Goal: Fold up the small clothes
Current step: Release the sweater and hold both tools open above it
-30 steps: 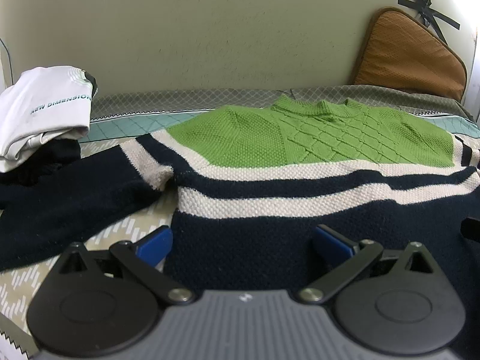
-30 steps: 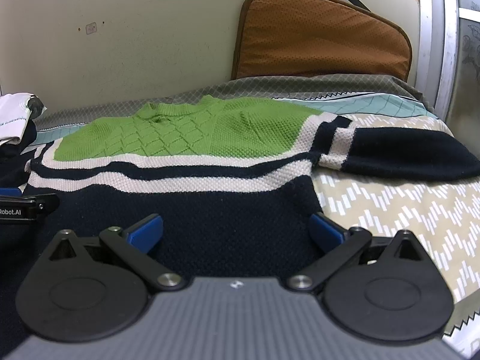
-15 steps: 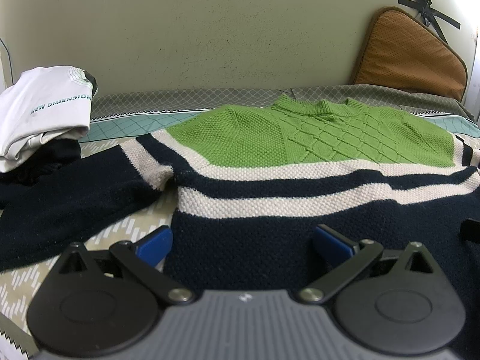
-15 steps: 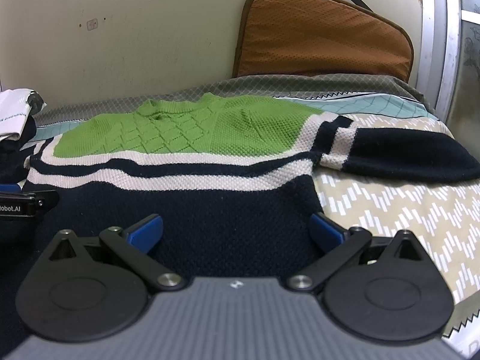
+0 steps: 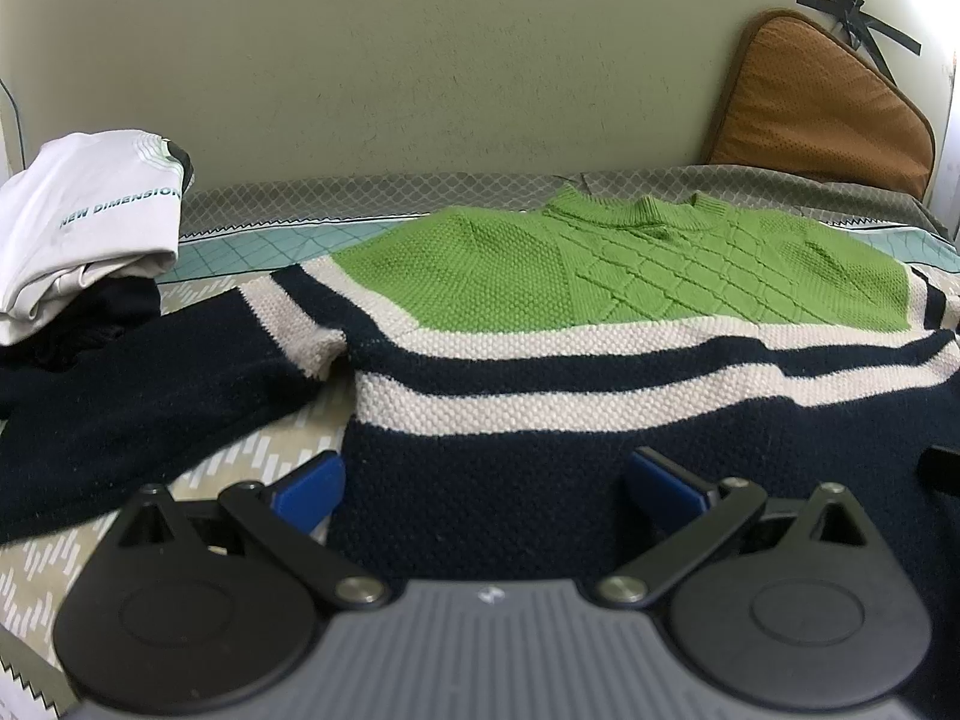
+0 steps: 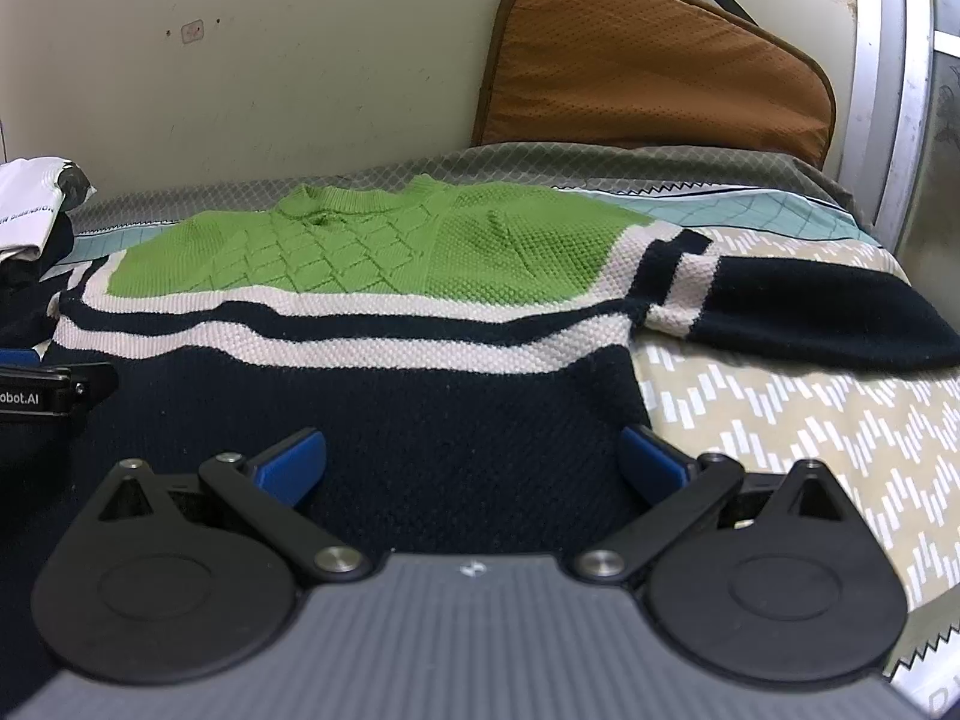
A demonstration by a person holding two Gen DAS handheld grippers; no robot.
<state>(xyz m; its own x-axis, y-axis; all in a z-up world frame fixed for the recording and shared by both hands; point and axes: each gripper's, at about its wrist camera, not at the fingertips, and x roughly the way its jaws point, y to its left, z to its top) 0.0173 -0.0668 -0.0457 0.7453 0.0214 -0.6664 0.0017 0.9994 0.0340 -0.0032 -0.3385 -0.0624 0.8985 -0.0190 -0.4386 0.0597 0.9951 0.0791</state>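
Note:
A small knitted sweater (image 5: 540,360), green at the top, with cream stripes and a navy lower body, lies flat on the bed, sleeves spread out. It also shows in the right wrist view (image 6: 384,324). My left gripper (image 5: 486,480) is open over the navy hem near the sweater's left side edge. My right gripper (image 6: 474,456) is open over the navy hem near the right side edge. Neither holds cloth. The left gripper's body (image 6: 36,402) shows at the left edge of the right wrist view.
A folded white garment (image 5: 84,222) lies on dark clothes (image 5: 90,324) at the far left. An orange cushion (image 6: 654,72) leans on the wall at the back right. The patterned bedsheet (image 6: 810,432) lies under the sweater.
The right wrist view has shifted slightly, with the gripper a little nearer the right hem corner. The left gripper has barely moved. Both stay open.

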